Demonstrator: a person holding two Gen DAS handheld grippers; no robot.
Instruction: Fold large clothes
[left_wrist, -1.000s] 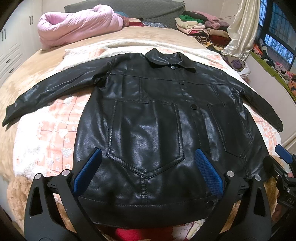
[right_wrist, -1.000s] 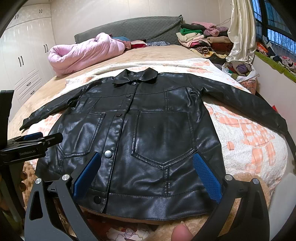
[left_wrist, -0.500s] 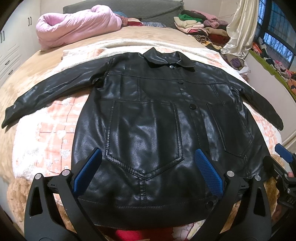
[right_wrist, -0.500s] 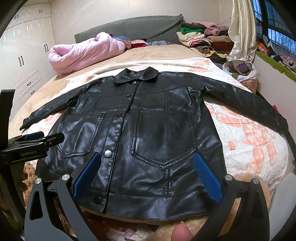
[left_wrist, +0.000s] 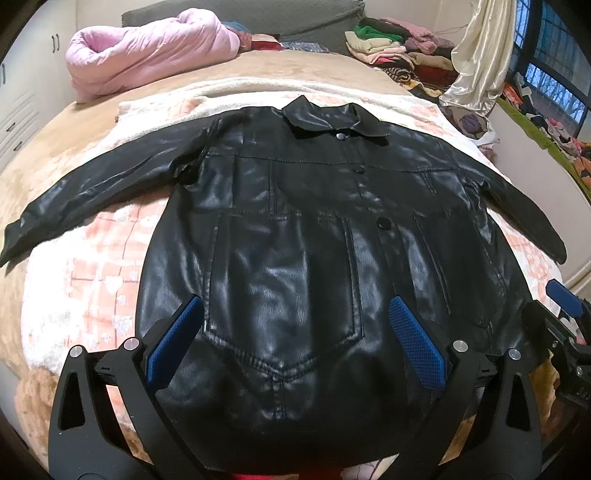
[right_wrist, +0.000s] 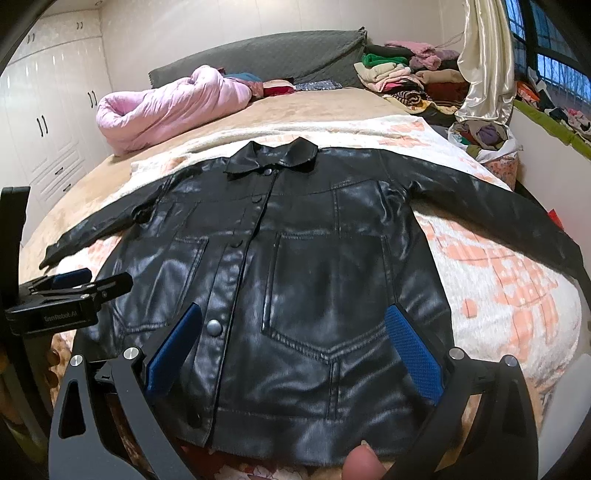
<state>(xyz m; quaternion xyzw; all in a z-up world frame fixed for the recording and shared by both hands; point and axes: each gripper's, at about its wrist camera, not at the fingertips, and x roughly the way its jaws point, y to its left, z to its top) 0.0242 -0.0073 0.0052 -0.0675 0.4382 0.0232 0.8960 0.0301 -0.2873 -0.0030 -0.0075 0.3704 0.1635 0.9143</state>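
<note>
A black leather jacket (left_wrist: 317, 236) lies flat and buttoned on the bed, front up, collar far, both sleeves spread sideways. It also shows in the right wrist view (right_wrist: 317, 266). My left gripper (left_wrist: 293, 339) is open and empty, hovering over the jacket's lower left pocket near the hem. My right gripper (right_wrist: 291, 345) is open and empty, hovering over the lower right pocket near the hem. The right gripper's tip shows at the left wrist view's right edge (left_wrist: 565, 299); the left gripper shows at the right wrist view's left edge (right_wrist: 70, 291).
A white and pink blanket (left_wrist: 92, 273) lies under the jacket on the tan bed (right_wrist: 314, 107). A pink quilt (left_wrist: 147, 62) is bunched at the far left. Stacked folded clothes (right_wrist: 399, 74) and a cream curtain (right_wrist: 484, 62) are far right. White wardrobes (right_wrist: 48, 122) stand left.
Both grippers have edged slightly forward over the jacket's hem. The jacket has not moved and both grippers stay open.
</note>
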